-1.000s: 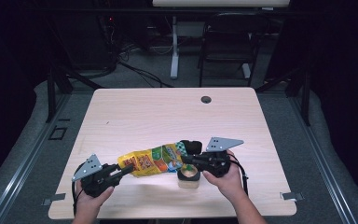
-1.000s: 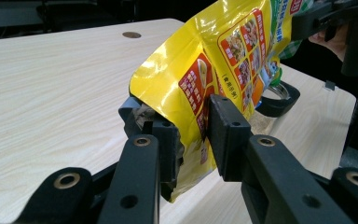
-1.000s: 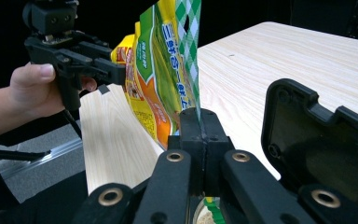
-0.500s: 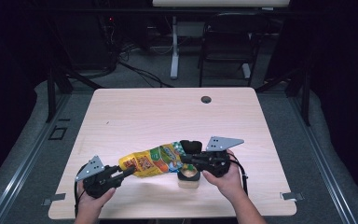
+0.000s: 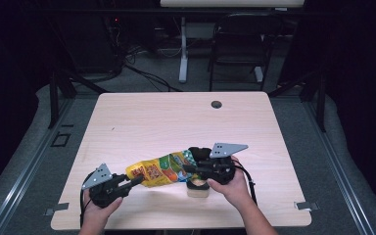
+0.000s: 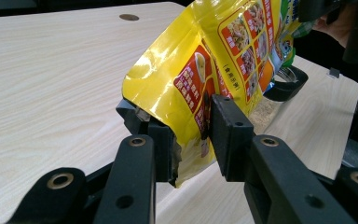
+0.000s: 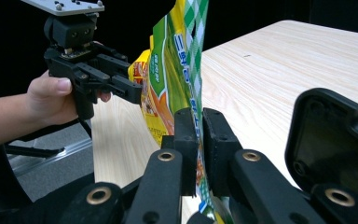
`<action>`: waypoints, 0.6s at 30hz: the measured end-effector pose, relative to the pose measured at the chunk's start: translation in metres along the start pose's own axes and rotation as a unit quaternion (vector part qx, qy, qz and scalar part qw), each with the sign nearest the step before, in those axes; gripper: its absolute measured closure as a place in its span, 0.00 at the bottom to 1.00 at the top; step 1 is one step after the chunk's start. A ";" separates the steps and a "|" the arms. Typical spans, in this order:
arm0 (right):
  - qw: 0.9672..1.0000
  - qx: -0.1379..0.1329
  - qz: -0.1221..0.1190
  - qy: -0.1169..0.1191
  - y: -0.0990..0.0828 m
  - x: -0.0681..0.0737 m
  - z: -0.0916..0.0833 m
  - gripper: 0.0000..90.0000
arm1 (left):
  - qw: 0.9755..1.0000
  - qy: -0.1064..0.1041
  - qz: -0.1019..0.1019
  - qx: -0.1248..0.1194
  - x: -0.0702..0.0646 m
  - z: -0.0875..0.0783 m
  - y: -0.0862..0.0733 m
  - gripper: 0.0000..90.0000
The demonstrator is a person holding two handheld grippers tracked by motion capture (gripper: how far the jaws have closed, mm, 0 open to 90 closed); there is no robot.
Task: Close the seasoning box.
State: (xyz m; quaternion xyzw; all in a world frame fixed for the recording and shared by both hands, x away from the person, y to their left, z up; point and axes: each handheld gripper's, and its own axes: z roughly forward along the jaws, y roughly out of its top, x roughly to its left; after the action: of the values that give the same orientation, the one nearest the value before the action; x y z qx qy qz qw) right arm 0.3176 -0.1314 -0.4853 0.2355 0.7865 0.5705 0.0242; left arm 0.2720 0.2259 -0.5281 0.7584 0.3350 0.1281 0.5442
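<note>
- I hold a yellow snack bag stretched between my two tongs, above the near part of the table.
- My left tongs grip the bag's yellow bottom end; the jaws are narrowed onto the foil, which crumples between them. In the high view the left tongs sit at the bag's left end, with my left hand behind them.
- My right tongs are closed on the bag's other end, the green-and-white checked edge, and the jaws pinch it flat. In the high view the right tongs are at the bag's right end, my right hand just behind.
- The bag hangs lengthwise, its left end lower than its right; printed food pictures face up and toward me.
- Directly under the bag's right end, a small container with a dark rim stands on the table; in the left gripper view its black rim shows beyond the bag.
- Far across the table from the bag, a dark round hole sits near the far edge.
- A black moulded part rises beside the bag in the right gripper view; I cannot tell what it is.
</note>
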 end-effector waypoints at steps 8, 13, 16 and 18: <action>1.000 0.001 0.005 0.004 0.002 -0.001 0.007 1.00 | 1.000 0.002 -0.002 -0.001 0.002 -0.001 0.000 0.78; 1.000 -0.001 0.001 0.006 0.004 0.001 0.006 1.00 | 1.000 0.003 -0.004 -0.004 0.002 -0.003 0.001 0.77; 1.000 -0.003 -0.001 0.009 0.006 0.003 0.005 1.00 | 1.000 0.005 -0.002 -0.004 0.001 -0.003 0.001 0.76; 1.000 0.000 -0.007 0.012 0.007 0.005 0.003 1.00 | 1.000 0.006 -0.002 -0.003 0.002 -0.003 0.001 0.74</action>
State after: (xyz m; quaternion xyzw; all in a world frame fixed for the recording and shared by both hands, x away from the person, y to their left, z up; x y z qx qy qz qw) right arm 0.3167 -0.1254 -0.4787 0.2228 0.7886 0.5728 0.0184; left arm 0.2721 0.2289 -0.5265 0.7555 0.3391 0.1326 0.5446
